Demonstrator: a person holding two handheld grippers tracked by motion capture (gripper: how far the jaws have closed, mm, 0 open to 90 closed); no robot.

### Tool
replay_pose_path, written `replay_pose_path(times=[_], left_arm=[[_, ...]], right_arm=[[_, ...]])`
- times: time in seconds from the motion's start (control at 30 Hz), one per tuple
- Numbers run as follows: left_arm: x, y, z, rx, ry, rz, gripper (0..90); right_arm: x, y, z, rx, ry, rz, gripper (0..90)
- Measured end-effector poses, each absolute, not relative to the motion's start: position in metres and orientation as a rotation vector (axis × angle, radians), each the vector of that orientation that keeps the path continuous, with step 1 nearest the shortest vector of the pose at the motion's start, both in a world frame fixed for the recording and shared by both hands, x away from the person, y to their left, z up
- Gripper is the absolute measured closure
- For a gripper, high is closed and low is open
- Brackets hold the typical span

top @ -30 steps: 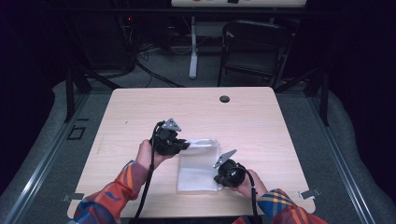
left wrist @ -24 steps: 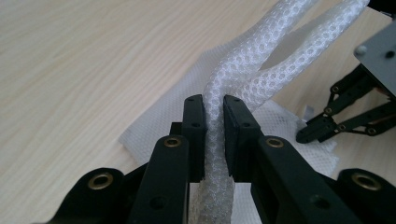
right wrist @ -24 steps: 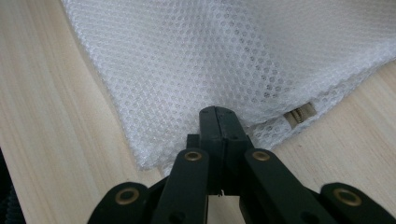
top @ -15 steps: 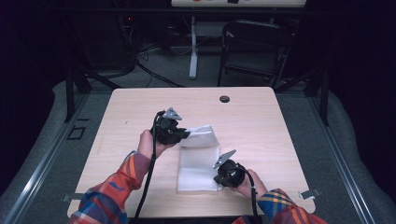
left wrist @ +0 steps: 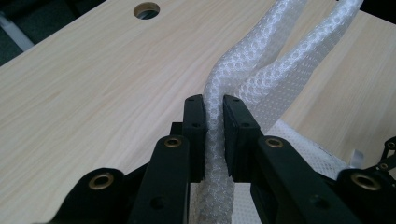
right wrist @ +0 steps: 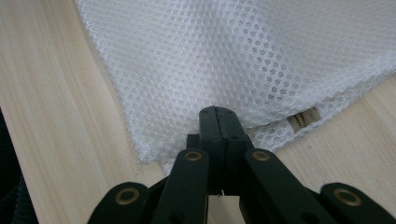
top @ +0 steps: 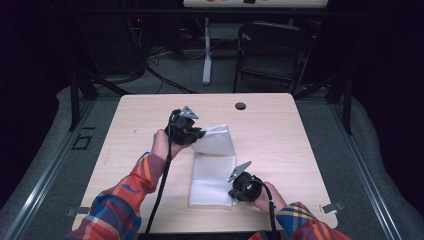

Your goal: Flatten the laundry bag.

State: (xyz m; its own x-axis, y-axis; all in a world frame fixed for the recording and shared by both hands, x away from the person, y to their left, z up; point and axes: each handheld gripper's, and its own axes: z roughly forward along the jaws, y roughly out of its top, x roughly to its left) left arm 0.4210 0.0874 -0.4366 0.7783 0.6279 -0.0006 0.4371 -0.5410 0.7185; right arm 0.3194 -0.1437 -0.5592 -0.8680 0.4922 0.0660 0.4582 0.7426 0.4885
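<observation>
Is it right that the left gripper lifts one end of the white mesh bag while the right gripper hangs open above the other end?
Not quite. The right gripper is not open: the right gripper view shows its jaws shut on the mesh bag, at the edge near the zipper. The left gripper does lift the far end.

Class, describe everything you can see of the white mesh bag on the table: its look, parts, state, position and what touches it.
The white mesh bag looks like soft netted fabric with a honeycomb weave. A small metal zipper end sits at one corner. Its near part lies flat on the wooden table; its far end is lifted and folded. The left gripper pinches that raised, bunched edge, and the right gripper is shut on the near edge, pinning it low on the table.
</observation>
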Motion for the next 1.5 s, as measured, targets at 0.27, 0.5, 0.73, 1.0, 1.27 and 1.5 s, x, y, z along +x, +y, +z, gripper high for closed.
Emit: replay_pose_path(times=[0.27,0.5,0.73,1.0,1.27,1.5], left_arm=[[0.436,0.087,-0.44,2.207,0.8,0.352,80.5],[0.454,0.088,-0.444,2.192,0.808,0.341,80.3],[0.466,0.081,-0.45,2.205,0.845,0.366,80.2],[0.474,0.068,-0.457,2.216,0.855,0.405,79.5],[0.483,0.056,-0.471,2.235,0.908,0.433,78.9],[0.487,0.05,-0.474,2.256,0.909,0.467,68.5]], right_arm=[[0.319,-0.144,-0.559,0.789,2.865,0.777,90.0],[0.32,-0.144,-0.559,0.794,2.868,0.781,90.0],[0.321,-0.144,-0.559,0.786,2.876,0.773,90.0],[0.321,-0.145,-0.559,0.79,2.876,0.775,90.0],[0.321,-0.144,-0.559,0.79,2.877,0.774,90.0],[0.321,-0.144,-0.559,0.789,2.874,0.778,90.0]])
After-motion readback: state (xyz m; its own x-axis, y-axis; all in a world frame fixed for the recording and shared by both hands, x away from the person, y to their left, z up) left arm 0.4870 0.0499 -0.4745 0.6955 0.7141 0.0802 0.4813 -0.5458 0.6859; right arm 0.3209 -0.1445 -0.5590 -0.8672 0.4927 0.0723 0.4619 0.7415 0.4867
